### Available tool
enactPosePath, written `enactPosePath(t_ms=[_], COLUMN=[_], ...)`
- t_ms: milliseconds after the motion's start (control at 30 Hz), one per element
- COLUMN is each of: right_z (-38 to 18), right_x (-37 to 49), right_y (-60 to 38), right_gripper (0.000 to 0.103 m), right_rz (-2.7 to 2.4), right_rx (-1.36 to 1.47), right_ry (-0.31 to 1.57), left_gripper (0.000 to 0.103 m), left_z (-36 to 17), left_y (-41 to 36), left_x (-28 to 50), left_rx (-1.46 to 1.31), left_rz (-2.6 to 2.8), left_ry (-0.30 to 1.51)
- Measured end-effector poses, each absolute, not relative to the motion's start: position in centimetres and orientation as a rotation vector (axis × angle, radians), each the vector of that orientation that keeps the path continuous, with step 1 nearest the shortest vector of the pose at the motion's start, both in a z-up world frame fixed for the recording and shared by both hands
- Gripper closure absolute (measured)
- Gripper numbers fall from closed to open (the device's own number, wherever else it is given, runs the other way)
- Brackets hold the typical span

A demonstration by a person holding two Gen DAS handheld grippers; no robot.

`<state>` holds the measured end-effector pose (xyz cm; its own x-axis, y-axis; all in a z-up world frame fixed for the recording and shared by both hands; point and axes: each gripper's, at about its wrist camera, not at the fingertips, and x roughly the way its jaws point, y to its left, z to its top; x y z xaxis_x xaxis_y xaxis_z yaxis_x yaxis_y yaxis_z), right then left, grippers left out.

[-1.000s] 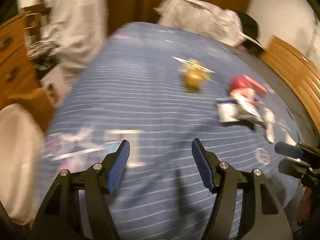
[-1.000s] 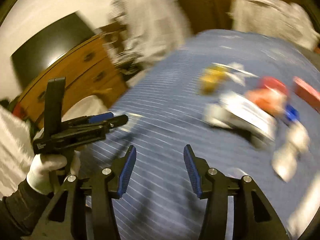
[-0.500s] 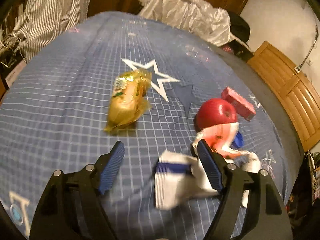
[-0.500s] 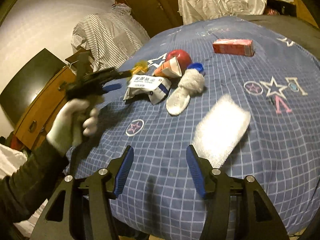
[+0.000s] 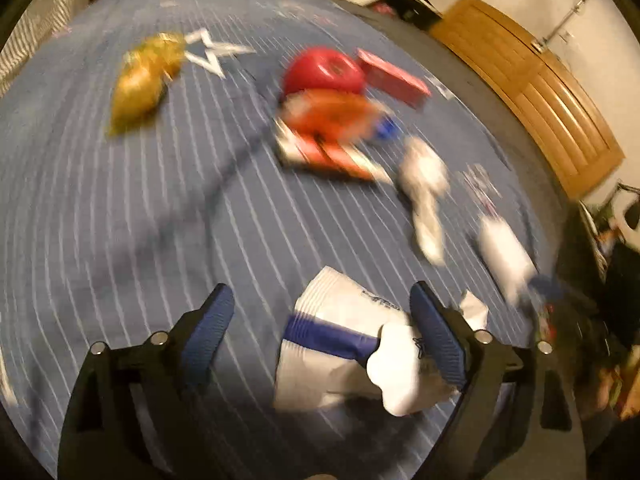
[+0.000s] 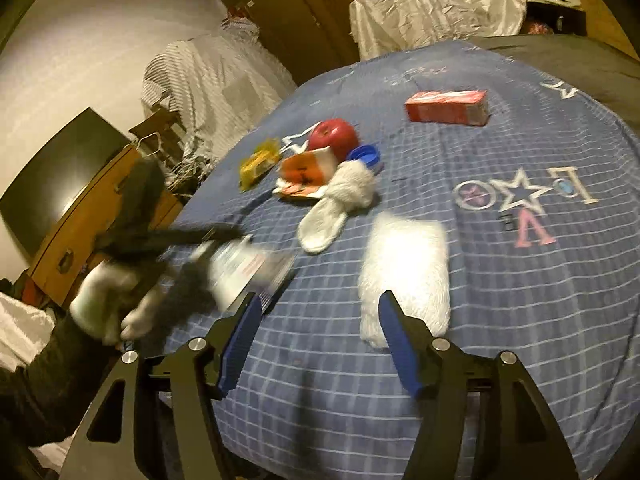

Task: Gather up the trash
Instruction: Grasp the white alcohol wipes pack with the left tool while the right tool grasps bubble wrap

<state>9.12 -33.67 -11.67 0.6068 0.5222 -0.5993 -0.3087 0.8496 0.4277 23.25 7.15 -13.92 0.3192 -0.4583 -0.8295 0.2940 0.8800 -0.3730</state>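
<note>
My left gripper [image 5: 322, 334] hovers low over a white-and-blue packet [image 5: 340, 340] on the blue checked bedcover [image 5: 120, 220]. Its jaws are opening; the packet lies between them against the right pad, clear of the left one. My right gripper [image 6: 320, 340] is also opening, with nothing between its pads; a white foam sheet [image 6: 404, 272] lies just ahead of its right finger. Farther up the bed lie a yellow snack wrapper [image 5: 140, 84], an orange-white wrapper [image 5: 328, 128], a red apple [image 5: 324, 70], a blue cap [image 6: 364, 154], a red box [image 6: 448, 106] and a white sock [image 6: 340, 208].
A gloved hand [image 6: 104, 300] carries the blurred left gripper at the bed's left edge. A wooden dresser [image 6: 80, 224] and a striped cloth [image 6: 208, 80] stand left of the bed. A white plastic bag [image 6: 432, 4] sits beyond the far end, and wooden panelling [image 5: 532, 92] runs along the right.
The left gripper has swung across the bed and dipped down over the white-and-blue packet, its jaws spreading wider. The right gripper came to the foam sheet, then held, jaws widening a little.
</note>
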Motion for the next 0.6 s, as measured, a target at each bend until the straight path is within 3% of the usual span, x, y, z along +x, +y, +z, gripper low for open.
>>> enactPosePath(t_ms=[233, 600], right_z=[-11.7, -10.0], right_x=[8.6, 7.2], right_y=[-34.3, -31.7], right_gripper=[0.035, 0.030], right_rz=[0.481, 0.589], right_rx=[0.274, 0.107], right_ry=[0.775, 0.754], left_gripper=[0.014, 0.014], left_z=[-12.0, -10.8], left_y=[8.5, 12.2], left_x=[19.0, 14.4], left_rx=[-0.032, -0.270], left_rz=[-0.421, -0.358], left_ry=[1.071, 1.069])
